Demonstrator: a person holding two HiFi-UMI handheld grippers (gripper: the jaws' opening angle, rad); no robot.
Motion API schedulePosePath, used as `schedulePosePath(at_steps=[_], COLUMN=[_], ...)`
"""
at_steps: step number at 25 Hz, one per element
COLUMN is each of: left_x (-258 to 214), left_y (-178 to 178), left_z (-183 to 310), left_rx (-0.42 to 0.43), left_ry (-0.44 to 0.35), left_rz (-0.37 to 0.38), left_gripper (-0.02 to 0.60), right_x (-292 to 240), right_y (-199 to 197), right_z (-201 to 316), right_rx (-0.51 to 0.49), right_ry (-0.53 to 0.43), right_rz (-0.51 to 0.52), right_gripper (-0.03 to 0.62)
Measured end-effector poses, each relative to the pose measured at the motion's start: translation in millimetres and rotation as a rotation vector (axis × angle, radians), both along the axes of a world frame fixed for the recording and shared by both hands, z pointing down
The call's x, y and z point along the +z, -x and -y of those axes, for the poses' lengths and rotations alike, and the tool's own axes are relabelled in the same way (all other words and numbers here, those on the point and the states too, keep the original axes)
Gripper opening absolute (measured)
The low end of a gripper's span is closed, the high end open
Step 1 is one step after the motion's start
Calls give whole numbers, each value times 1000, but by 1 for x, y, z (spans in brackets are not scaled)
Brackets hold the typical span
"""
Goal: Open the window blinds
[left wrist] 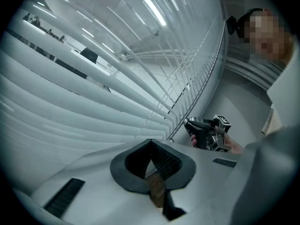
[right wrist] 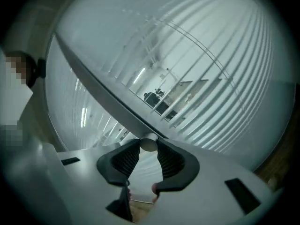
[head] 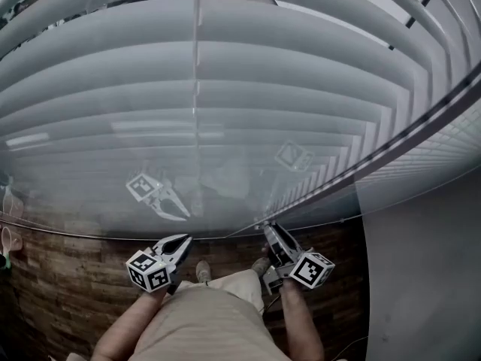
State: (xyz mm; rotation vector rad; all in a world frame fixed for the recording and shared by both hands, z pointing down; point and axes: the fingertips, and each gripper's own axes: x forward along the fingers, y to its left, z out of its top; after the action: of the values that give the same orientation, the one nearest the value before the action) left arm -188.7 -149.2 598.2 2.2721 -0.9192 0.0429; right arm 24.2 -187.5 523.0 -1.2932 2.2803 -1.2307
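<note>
1. At the window directly in front of the person, the pale grey horizontal-slat blinds (head: 225, 74) fill most of the head view. Their slats overlap and leave only a few narrow gaps.
2. A slim grey tilt wand (head: 391, 145) slants down from the upper right to the right gripper (head: 272, 235). In the right gripper view the ribbed pads are clamped on the wand's rounded lower end (right wrist: 149, 144), right at the pad tips.
3. The left gripper (head: 180, 243) is held low, just beside the right one and clear of the slats. Its jaws are together with nothing between them.
4. The wand looks light, stiff and smooth. Because it is round, it may slip in the pads when twisted, so a hold slightly higher on the shaft seems safer than this grip on the very tip. The slats look thin and easily bent, and are best left untouched.
5. The wand's top and its link to the head rail are cut off. Faint reflections of both grippers suggest a glass pane, but where it stands relative to the slats cannot be told. The ladder cords are barely visible.
</note>
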Motion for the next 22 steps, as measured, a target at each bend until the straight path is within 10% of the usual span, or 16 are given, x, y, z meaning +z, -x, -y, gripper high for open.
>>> schedulePosePath(at_steps=[11, 22], left_x=[-2, -21], left_y=[-6, -6], left_z=[3, -4], left_rx=[14, 9], left_ry=[-4, 1], left_rz=[-4, -11], left_gripper=[11, 11], right_x=[10, -3], right_y=[-1, -3], right_z=[4, 2], right_rx=[-43, -67], right_ry=[248, 334], right_rz=[734, 1058], right_gripper=[124, 124])
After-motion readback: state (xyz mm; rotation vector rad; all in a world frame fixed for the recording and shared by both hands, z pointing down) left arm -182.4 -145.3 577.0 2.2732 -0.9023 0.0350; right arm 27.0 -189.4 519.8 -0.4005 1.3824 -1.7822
